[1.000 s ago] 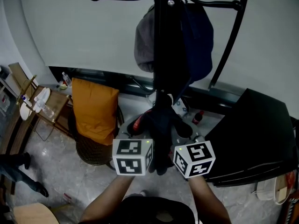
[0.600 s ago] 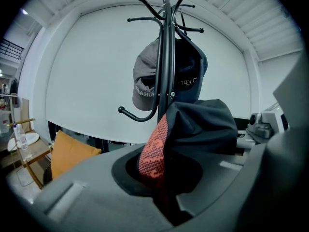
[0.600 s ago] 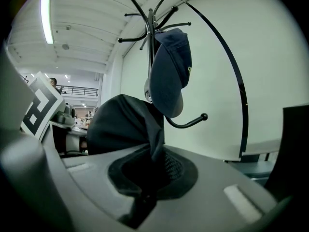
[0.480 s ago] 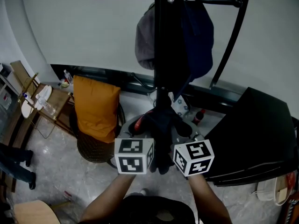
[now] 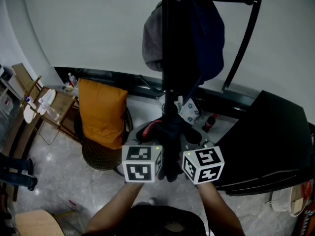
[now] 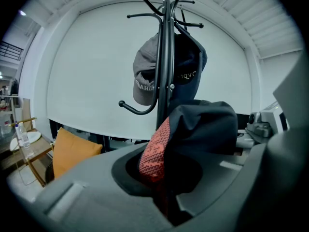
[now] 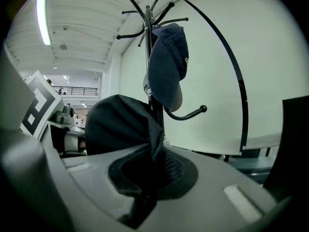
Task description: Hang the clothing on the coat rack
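Observation:
A black garment with a red mesh patch is held up between both grippers, just in front of the black coat rack's pole. My left gripper is shut on its red-edged side. My right gripper is shut on its dark side. On the rack hang a grey cap and a navy cap. A lower hook curls out bare on each side of the pole.
An orange cushion rests on a round wicker chair at the left. Further left stands a small wooden side table with bottles. A black desk surface fills the right. Small clutter lies round the rack's base.
The two grippers and the garment have hardly moved; the view has shifted slightly right. At the far left, a person's legs have moved on the floor.

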A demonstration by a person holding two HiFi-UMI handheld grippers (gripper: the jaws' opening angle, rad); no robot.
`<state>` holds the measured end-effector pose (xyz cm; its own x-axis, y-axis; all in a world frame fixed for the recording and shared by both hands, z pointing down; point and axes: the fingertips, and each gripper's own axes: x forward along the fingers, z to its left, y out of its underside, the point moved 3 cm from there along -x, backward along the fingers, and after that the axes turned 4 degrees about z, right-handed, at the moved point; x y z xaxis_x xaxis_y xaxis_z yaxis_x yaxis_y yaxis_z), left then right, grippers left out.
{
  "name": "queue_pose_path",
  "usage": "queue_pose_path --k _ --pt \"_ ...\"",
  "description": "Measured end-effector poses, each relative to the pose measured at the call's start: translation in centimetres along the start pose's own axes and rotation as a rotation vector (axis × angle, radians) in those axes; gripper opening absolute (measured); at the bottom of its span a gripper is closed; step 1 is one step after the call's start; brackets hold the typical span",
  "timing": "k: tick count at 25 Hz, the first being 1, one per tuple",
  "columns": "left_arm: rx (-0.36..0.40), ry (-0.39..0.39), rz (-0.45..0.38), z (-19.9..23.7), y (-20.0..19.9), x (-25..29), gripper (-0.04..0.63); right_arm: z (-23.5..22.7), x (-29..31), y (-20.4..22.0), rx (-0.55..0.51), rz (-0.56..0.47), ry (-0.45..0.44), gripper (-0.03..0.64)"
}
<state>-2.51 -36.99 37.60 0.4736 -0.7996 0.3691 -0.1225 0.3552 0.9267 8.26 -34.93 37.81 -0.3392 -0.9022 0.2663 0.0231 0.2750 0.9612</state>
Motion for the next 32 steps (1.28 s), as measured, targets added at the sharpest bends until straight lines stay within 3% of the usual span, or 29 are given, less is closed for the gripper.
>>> queue_pose_path --k 32 --pt "0.016 0.007 0.039 -1.0 2.1 -0.1 0.021 0.5 -0.6 2.5 -0.009 0.044 -0.006 0.014"
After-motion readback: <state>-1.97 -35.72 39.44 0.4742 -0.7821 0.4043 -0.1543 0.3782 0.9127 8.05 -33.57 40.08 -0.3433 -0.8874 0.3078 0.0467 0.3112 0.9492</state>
